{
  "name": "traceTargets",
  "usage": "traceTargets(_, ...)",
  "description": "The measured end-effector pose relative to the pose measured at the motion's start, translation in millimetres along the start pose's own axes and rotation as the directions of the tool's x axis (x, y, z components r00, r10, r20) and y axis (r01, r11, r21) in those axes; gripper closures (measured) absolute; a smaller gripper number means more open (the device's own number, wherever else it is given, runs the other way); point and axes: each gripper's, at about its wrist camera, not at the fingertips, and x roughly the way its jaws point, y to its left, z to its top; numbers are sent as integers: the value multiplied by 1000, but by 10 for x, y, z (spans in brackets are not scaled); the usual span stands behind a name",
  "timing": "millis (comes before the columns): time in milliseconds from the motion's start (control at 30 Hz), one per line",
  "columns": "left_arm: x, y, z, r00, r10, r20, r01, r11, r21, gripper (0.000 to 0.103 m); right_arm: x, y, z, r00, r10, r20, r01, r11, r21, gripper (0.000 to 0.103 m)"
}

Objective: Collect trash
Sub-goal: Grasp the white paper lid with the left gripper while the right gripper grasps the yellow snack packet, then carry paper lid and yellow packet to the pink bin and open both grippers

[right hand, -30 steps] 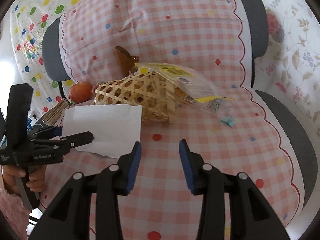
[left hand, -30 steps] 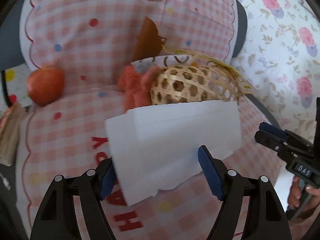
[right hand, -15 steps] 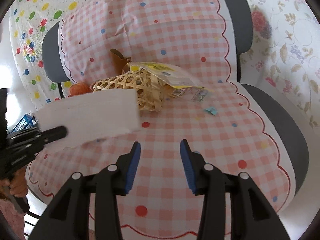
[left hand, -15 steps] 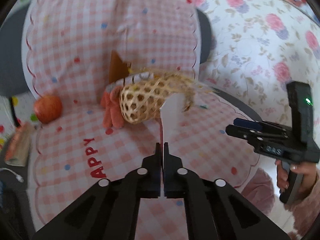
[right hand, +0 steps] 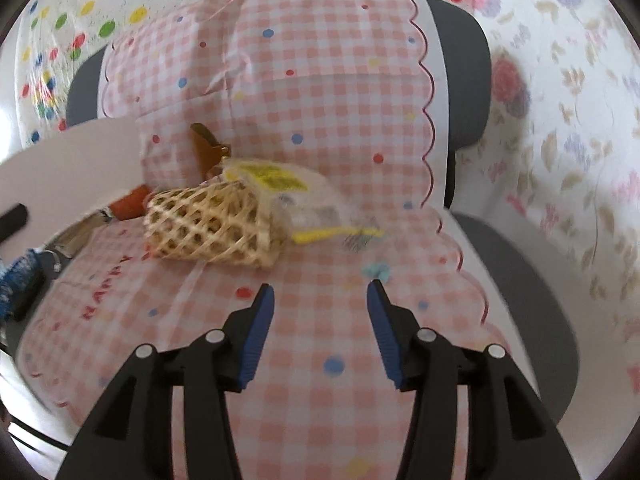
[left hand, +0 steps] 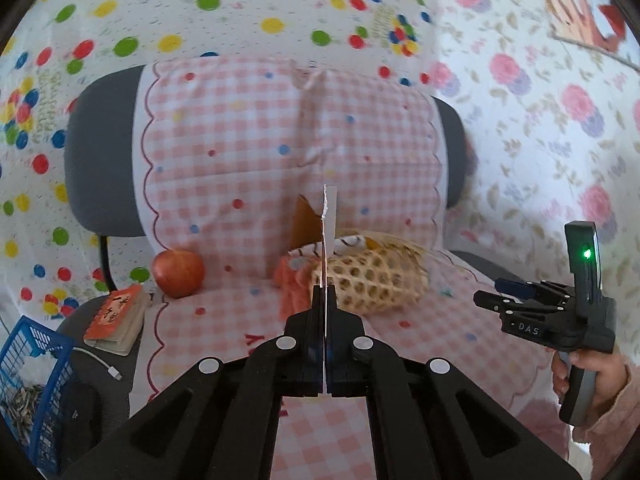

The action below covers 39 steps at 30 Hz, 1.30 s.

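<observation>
Presently, on a grey chair (left hand: 86,168) draped with a pink gingham cover (left hand: 248,168):

Left gripper (left hand: 324,304): jaws closed on a white sheet of paper (left hand: 330,216), which stands edge-on and upright between them in the left wrist view. From the right wrist view the same paper (right hand: 68,168) shows as a broad white sheet at the left edge, held above the seat.

Right gripper (right hand: 320,300): jaws open, nothing between them, hovering over the seat. A small light-blue scrap (right hand: 376,270) lies on the cover just beyond its right finger.

Woven bamboo basket (right hand: 208,228): lying on its side at the middle of the seat, mouth toward the right. A clear plastic wrapper with yellow print (right hand: 288,192) spills out of the mouth onto the cover.

Orange fuzzy item (left hand: 290,280): touching the basket's closed end.

Brown pointed piece (left hand: 304,220): upright behind the basket, against the chair back.

Red apple (left hand: 178,272): at the rear left of the seat, apart from the basket.

Small orange-covered booklet (left hand: 116,316): on the seat's left edge, off the cover, with a white cable (left hand: 102,364) beside it.

Blue plastic crate (left hand: 28,360): lower left, beside the chair, holding white crumpled material and dark husk-like bits.
</observation>
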Motion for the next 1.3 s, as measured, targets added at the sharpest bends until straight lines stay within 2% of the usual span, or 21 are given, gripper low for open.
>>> traceTargets(200, 174, 25, 75, 1000, 15, -8, -15, 1000, -12, 103, 354, 134, 173, 997, -78, -3, 77, 989, -128, 49)
traceTargets(333, 296, 33, 90, 1000, 9, -20, -9, 1000, -18, 103, 530, 321, 236, 991, -128, 26, 130, 960, -247, 49)
traceTargets(467, 374, 61, 69, 999, 8, -33, -9, 1000, -27, 103, 567, 423, 289, 986, -156, 60, 166, 940, -297, 49)
traceTargets(533, 380, 68, 60, 999, 7, -37, -8, 1000, -27, 103, 518, 434, 306, 987, -141, 73, 156, 944, -292, 54)
traceTargets(600, 370, 63, 60, 999, 10, -35, -11, 1000, -28, 103, 459, 424, 313, 988, -130, 78, 147, 949, -278, 88)
traceTargets(667, 337, 57, 55, 999, 5, -32, -6, 1000, -27, 103, 340, 357, 321, 990, -106, 93, 125, 965, -231, 98)
traceTargets(767, 243, 9, 50, 1000, -3, -18, 2, 1000, -14, 103, 96, 151, 373, 991, -67, 118, 77, 993, -88, 100)
traceTargets(867, 118, -54, 54, 1000, -18, 2, 18, 1000, -8, 103, -188, -150, 400, 990, -35, 139, 23, 996, 88, 100)
traceTargets(900, 79, -82, 50, 1000, -27, 8, 27, 1000, -8, 103, -257, -204, 393, 989, -30, 143, 13, 993, 116, 100)
traceTargets(1000, -36, -206, 19, 998, -55, 23, 55, 998, 11, 103, -548, -303, 307, 987, -26, 161, 0, 987, 160, 100)
traceTargets(1100, -138, -370, -62, 994, -106, 20, 106, 994, 19, 103, -790, -334, 124, 990, -3, 144, -23, 983, 182, 100)
traceTargets(1300, -223, -695, -305, 983, -181, -19, 182, 982, 51, 103, -1124, -347, -339, 993, 8, 115, -34, 973, 228, 100)
